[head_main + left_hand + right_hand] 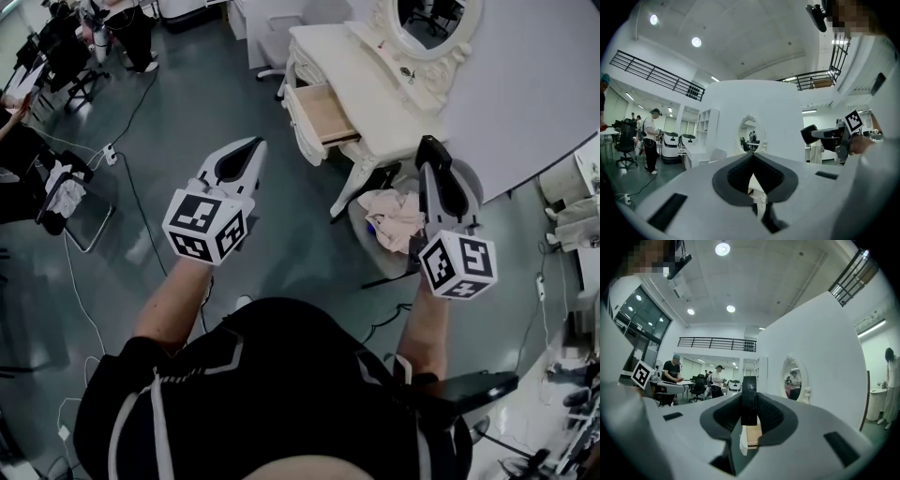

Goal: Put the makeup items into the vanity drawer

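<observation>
The white vanity (375,89) stands ahead of me, its wooden drawer (323,112) pulled open on the left side. My right gripper (429,143) hovers over the vanity's near right end and is shut on a black disc-shaped makeup item (749,399) held on edge between the pads. Past that item, the right gripper view shows the open drawer (753,434) below. My left gripper (254,143) hangs over the floor to the left of the drawer, jaws together with nothing in them. Its tips (751,157) point toward the oval mirror (750,136).
A small dark item (405,72) lies on the vanity top near the mirror (427,23). A stool with a beige cloth (394,220) stands under the vanity's near end. Cables and a power strip (110,153) lie on the floor at left. People and chairs are farther off.
</observation>
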Demonstrator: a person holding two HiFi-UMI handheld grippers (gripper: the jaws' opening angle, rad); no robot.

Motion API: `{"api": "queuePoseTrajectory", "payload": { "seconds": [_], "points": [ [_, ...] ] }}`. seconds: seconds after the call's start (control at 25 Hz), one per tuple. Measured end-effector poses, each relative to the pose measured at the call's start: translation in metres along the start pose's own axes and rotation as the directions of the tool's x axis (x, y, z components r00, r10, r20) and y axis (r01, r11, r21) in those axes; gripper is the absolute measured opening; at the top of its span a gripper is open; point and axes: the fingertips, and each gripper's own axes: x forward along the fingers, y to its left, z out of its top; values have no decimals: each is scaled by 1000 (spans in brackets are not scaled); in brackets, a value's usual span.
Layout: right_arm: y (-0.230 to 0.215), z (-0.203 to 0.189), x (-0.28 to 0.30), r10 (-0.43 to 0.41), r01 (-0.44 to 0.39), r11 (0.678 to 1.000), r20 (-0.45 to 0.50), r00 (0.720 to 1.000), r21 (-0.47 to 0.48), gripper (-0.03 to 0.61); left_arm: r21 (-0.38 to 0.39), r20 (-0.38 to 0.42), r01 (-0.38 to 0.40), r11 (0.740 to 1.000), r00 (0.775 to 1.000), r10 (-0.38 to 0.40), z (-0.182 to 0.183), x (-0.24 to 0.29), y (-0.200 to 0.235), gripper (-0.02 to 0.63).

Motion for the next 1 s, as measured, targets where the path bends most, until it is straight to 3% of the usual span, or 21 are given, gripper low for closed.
{"api": "queuePoseTrajectory", "payload": {
  "seconds": [0.56,1.0],
  "points": [
    [-30,-18,8,84,-84,996,9,996,16,100,32,-13,-49,998,999,49,-10,27,-28,3],
    [-35,-20,85,54,-54,998,-15,998,-23,100,14,12,12,1000,1000,-12,-15,97,24,3]
  ]
}}
